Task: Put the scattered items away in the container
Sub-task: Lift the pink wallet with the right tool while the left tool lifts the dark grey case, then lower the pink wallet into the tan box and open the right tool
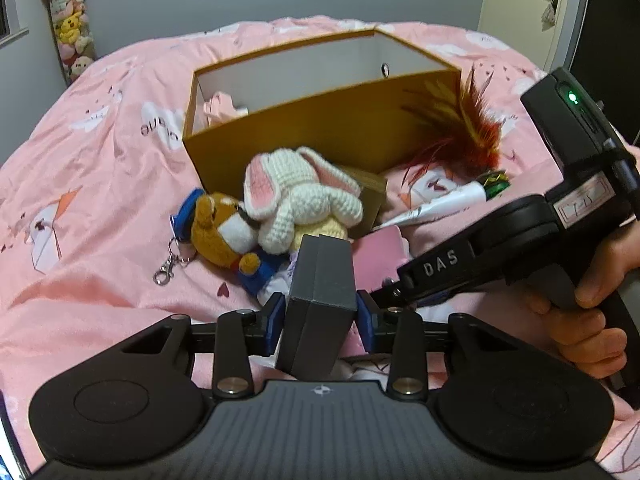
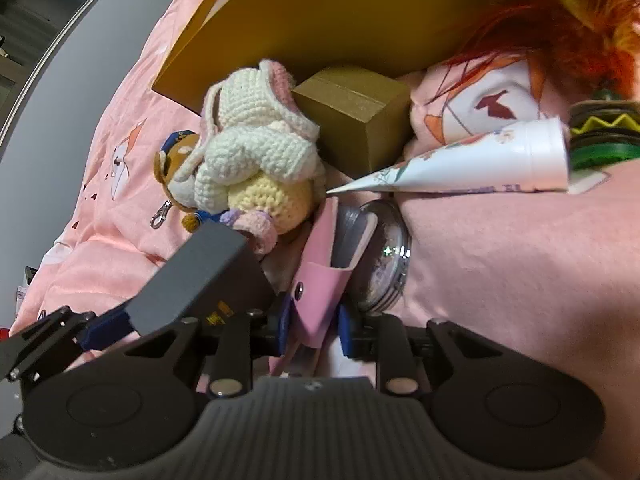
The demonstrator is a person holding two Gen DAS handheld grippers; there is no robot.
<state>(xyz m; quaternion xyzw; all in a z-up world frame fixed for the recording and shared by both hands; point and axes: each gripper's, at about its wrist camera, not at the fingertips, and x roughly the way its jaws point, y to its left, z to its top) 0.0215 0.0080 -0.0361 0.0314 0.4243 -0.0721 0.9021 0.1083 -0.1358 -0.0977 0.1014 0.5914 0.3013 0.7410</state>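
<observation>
On the bed, the left hand-held gripper (image 1: 320, 318) clamps a dark box (image 1: 320, 300) bound for the open container (image 1: 320, 120); the right hand-held gripper (image 2: 314, 330) pinches a pink pouch (image 2: 320, 292).

The letters "DAS" stand in white on the black body of the right gripper (image 1: 376, 292), seen at about 3 o'clock in the left wrist view. On the pink bedsheet (image 1: 100, 184), at about 10 o'clock, dark printed letters appear upside down; they cannot be read with certainty. The white tube (image 2: 480, 164) in the right wrist view carries small print, too blurred to read. A yellow label on the dark box (image 2: 200, 280) is likewise illegible.
</observation>
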